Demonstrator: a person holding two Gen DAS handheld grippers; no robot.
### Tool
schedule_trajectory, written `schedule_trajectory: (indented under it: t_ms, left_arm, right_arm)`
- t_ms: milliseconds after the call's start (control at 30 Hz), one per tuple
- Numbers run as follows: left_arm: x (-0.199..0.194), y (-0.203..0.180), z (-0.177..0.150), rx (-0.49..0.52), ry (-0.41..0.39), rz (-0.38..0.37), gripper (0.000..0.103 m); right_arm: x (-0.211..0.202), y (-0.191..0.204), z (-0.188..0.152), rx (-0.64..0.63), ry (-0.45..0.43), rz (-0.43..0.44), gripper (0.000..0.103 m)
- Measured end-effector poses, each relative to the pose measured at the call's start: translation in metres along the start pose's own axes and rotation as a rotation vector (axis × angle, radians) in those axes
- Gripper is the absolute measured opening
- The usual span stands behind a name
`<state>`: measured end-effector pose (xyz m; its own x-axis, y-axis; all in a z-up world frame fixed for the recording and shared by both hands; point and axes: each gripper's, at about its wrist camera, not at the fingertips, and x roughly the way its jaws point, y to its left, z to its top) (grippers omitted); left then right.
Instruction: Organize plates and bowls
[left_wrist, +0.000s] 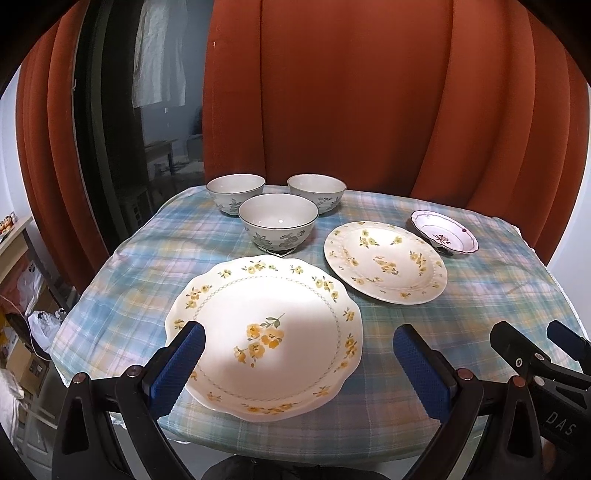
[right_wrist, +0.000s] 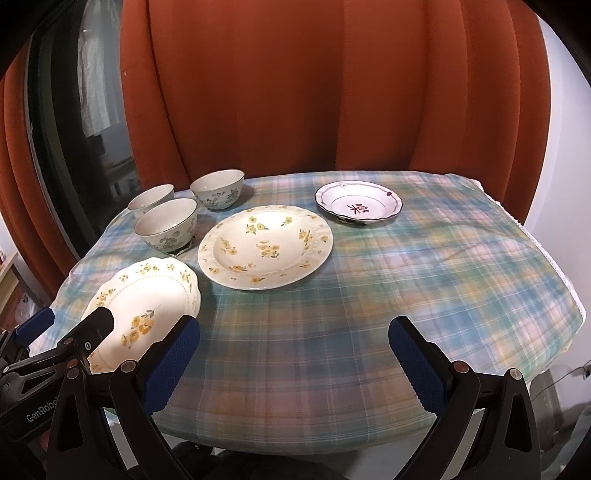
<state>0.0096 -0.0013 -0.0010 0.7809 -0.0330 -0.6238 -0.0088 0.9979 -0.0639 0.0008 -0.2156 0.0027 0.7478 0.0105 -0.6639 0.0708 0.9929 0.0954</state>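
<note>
Crockery sits spread over a table (right_wrist: 369, 295) draped in a pastel plaid cloth. At the near left lies a scalloped plate (left_wrist: 264, 336) with yellow flowers; the left claw (left_wrist: 299, 365) hangs spread wide above its near edge, gripping nothing. Further back and to the right rests a round floral plate (right_wrist: 265, 246), and beyond it a small purple-rimmed dish (right_wrist: 358, 207). Three grey-patterned bowls (left_wrist: 278, 226) cluster at the far left. The right claw (right_wrist: 293, 363), also released, hovers over bare cloth.
</note>
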Motion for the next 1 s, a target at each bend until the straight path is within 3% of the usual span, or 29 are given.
schedule_trajectory:
  t_ms: [1000]
  left_arm:
    - [-0.0037, 0.0076, -0.0037, -0.006, 0.01, 0.008, 0.102]
  right_arm:
    - [-0.0002, 0.0088, -0.0026, -0.008, 0.013, 0.006, 0.103]
